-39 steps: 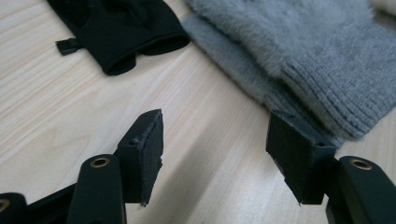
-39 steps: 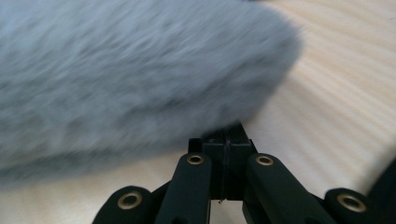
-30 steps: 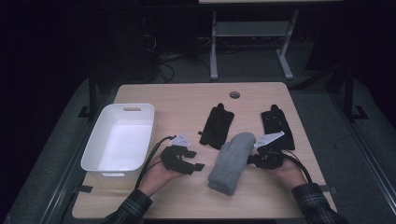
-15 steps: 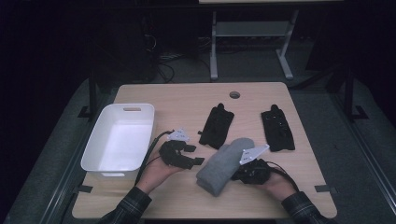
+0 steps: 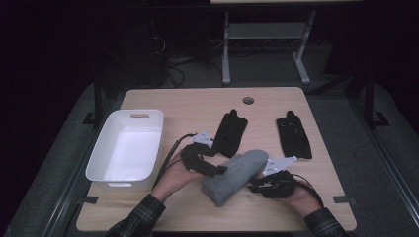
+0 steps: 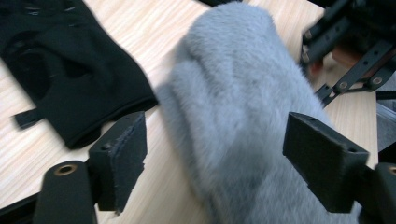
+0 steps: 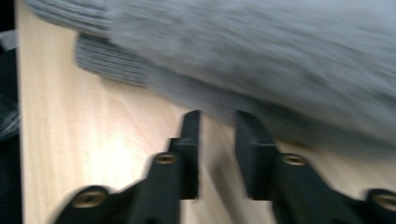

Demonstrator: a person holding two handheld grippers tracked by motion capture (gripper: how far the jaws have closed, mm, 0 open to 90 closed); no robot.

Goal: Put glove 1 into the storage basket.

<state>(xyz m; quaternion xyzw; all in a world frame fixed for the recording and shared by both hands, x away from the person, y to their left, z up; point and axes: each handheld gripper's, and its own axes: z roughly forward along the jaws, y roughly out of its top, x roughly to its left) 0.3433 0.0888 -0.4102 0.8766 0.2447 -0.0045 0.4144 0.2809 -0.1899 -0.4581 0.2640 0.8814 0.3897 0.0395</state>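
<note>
A grey fuzzy mitten (image 5: 236, 174) lies slanted on the wooden table (image 5: 192, 103) near its front edge. My left gripper (image 5: 218, 171) is at the mitten's left side. In the left gripper view its jaws have just been opening and stand wide, with the mitten (image 6: 243, 116) between them; the left pad (image 6: 120, 156) is clear of it. My right gripper (image 5: 254, 186) sits at the mitten's lower right side. Its jaws (image 7: 218, 140) have just been opening to a narrow gap with nothing in it, and the mitten's edge (image 7: 243, 60) lies just past the tips.
Two black gloves lie flat farther back, one (image 5: 230, 132) at the middle and one (image 5: 294, 135) to the right. A white bin (image 5: 101, 155) stands on the table's left side. Cables trail from both grippers toward the person's hands.
The mitten has swung from nearly straight to slanted and shifted left and toward the front. The right gripper followed it and its jaws parted. The left gripper moved right, up to the mitten.
</note>
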